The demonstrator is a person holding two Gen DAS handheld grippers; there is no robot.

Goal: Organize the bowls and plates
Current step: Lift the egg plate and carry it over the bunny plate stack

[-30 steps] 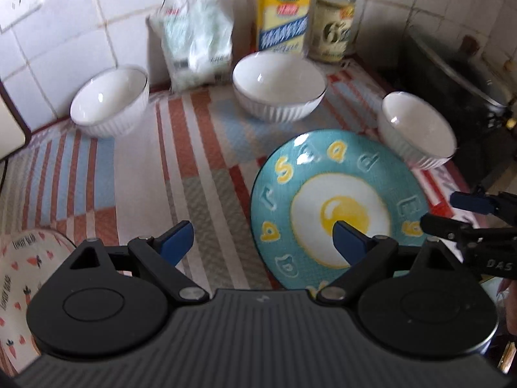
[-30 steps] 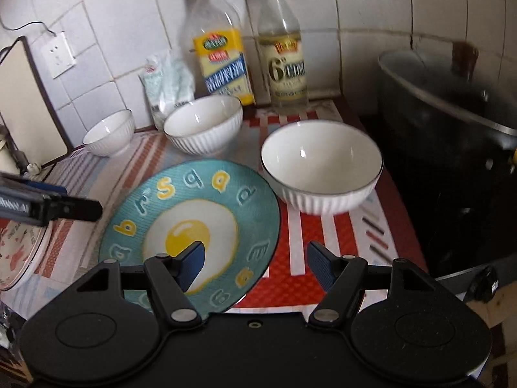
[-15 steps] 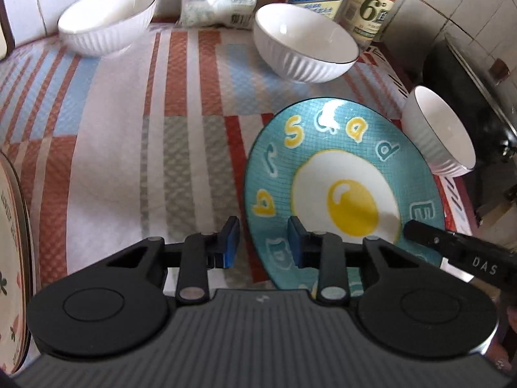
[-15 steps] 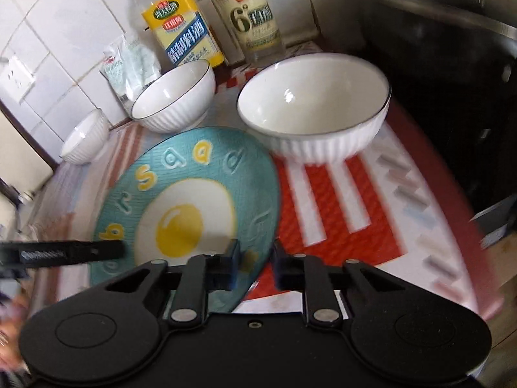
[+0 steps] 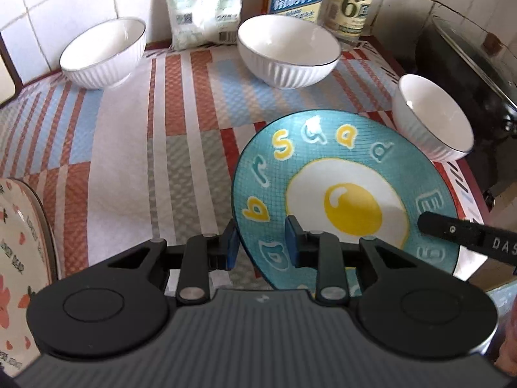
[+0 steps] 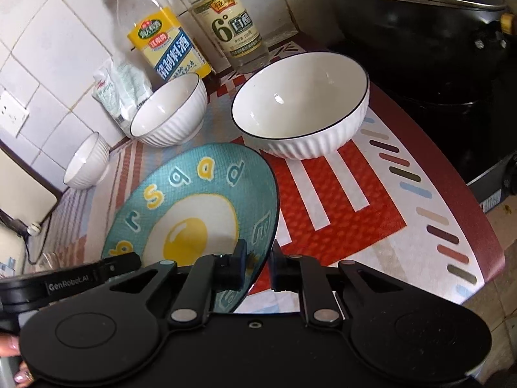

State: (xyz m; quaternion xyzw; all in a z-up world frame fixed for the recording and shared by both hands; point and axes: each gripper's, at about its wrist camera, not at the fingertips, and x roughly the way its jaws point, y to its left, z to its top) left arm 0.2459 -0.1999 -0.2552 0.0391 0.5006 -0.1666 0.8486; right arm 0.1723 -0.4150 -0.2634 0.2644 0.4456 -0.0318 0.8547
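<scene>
At lower centre of both views, left claw (image 5: 261,245) and right claw (image 6: 258,266) had just closed, each clamping the egg plate (image 5: 339,200) rim. Three white bowls (image 5: 287,53) sat behind it on the worktop (image 5: 129,168).

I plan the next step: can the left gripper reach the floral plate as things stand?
Probably not now: the left gripper is shut on the teal egg plate. The floral plate lies beside it, unobstructed.

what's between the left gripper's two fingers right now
The near-left rim of the teal egg plate sits between the left gripper fingers, seen in the left wrist view.

Home kitchen: tiled wall (image 6: 58,48), condiment bottles (image 6: 155,35), wok (image 6: 420,26)
</scene>
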